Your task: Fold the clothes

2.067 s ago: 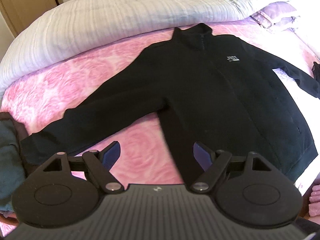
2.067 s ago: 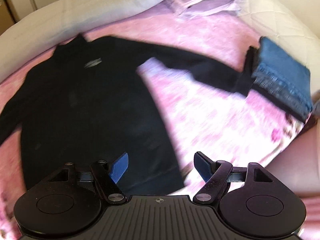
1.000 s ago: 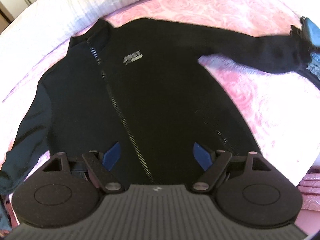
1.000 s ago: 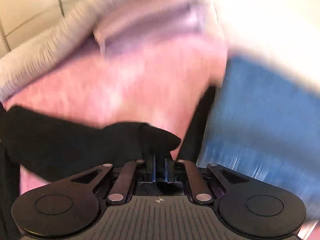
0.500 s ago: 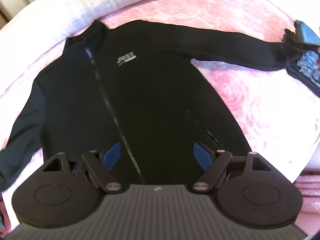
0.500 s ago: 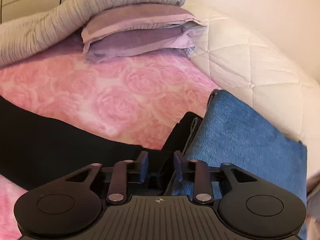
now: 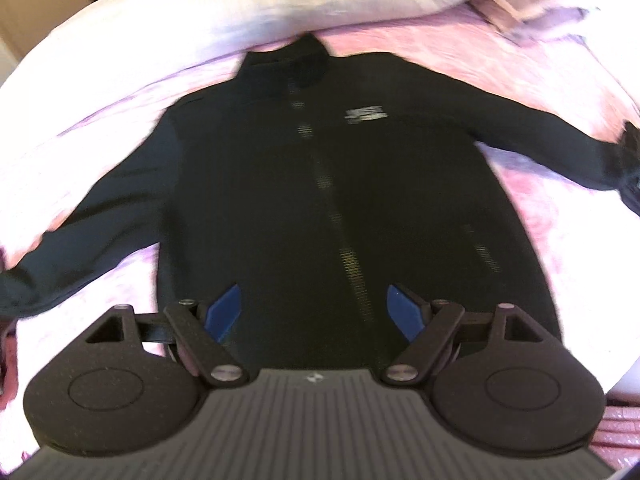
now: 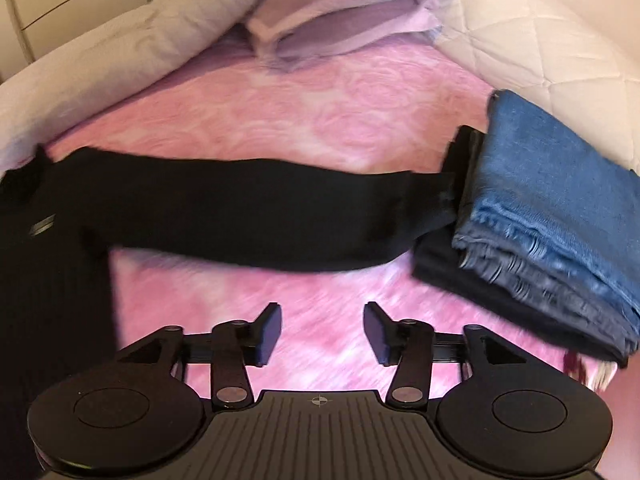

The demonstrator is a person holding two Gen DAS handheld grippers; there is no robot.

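Black jacket (image 7: 320,184) flat on pink bedspread (image 8: 320,128), front up, both sleeves spread out. Left gripper (image 7: 316,312) above hem — fingers wide, nothing between. Right gripper (image 8: 322,332) over bare bedspread, jaws opening, empty. Sleeve cuff (image 8: 428,196) lies against folded blue jeans (image 8: 560,208) on dark stack. Pale duvet (image 7: 280,8) beyond collar.

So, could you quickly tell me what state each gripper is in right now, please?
Left gripper: open wide, holding nothing, above the black jacket.
Right gripper: fingers opening, nothing between them, only the pink bedspread beneath.
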